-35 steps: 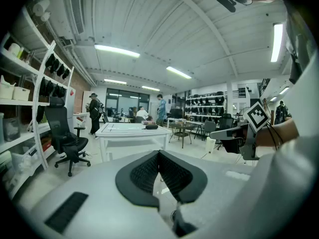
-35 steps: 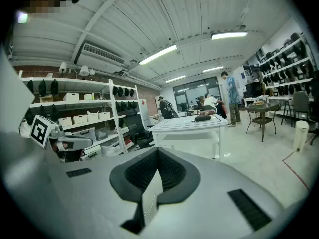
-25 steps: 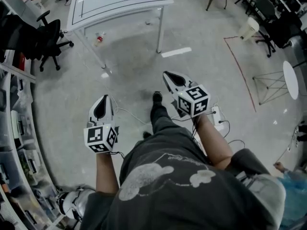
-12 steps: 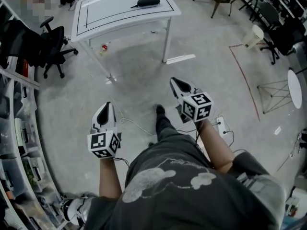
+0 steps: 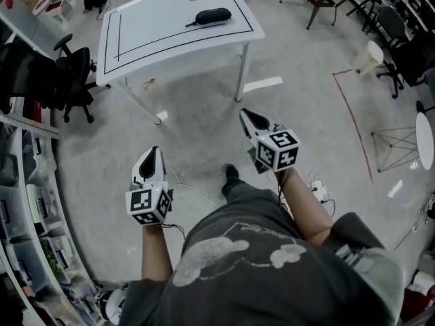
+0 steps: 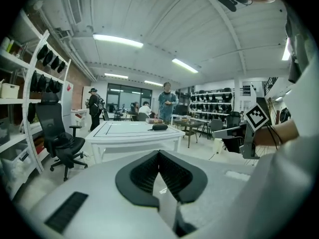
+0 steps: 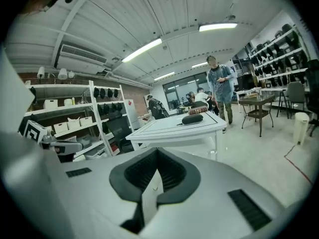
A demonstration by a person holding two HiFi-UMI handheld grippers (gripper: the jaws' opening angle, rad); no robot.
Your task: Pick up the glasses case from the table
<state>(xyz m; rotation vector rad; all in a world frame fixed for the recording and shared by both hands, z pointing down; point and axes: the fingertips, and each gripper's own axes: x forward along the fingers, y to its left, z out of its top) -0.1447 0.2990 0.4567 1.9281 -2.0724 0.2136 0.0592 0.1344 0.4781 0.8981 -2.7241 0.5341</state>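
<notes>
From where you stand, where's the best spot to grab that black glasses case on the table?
Probably its middle, across the short width. The glasses case lies flat and long, sideways to me on the white table, so coming down from above on my near side should work best.

The left tongs (image 5: 152, 150) and right tongs (image 5: 244, 113) were white, black-padded; ahead, a black oval glasses case (image 5: 213, 16) topped a white black-lined desk (image 5: 136, 39).

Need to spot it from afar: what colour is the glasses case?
Black glasses case on the white table, clearest in the head view.
</notes>
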